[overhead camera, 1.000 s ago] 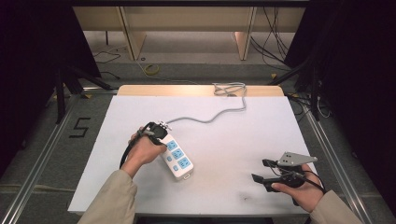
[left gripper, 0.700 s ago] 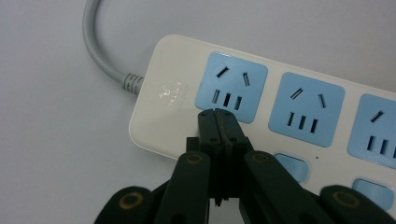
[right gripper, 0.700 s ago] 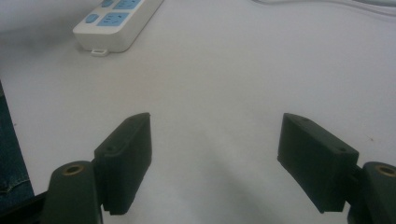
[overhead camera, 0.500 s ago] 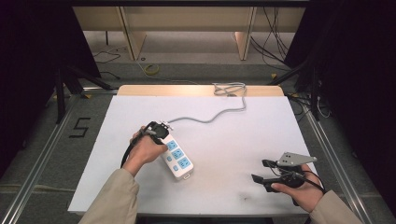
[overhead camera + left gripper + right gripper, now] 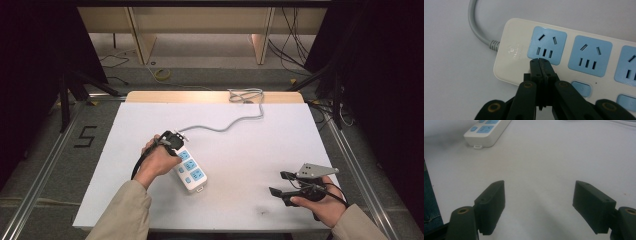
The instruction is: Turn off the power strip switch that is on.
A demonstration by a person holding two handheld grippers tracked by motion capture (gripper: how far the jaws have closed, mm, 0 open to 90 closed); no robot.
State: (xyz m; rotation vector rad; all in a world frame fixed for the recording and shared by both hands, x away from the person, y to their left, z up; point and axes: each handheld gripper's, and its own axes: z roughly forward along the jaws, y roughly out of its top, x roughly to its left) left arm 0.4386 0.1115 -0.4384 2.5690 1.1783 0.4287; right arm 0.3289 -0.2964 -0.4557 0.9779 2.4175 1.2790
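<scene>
left tool [image 5: 172, 141]: i have it clenched, jaws pressed flat together with nothing between them; in the left gripper view the tips [image 5: 541, 65] rest on the white casing just below the first blue socket.
power strip [image 5: 189, 170]: lies flat on the white surface [image 5: 250, 160], left of centre, running diagonally from my left hand toward the near edge; three blue sockets on top, small blue buttons [image 5: 581, 88] along one side.
cord [image 5: 225, 125]: grey, leaves the strip's far end and snakes to the back edge, where it bunches in a loop.
right tool [image 5: 281, 183]: released, jaws standing well apart over bare surface near the front right corner, well apart from the strip; the strip's near end [image 5: 484, 132] shows far off in the right gripper view.
</scene>
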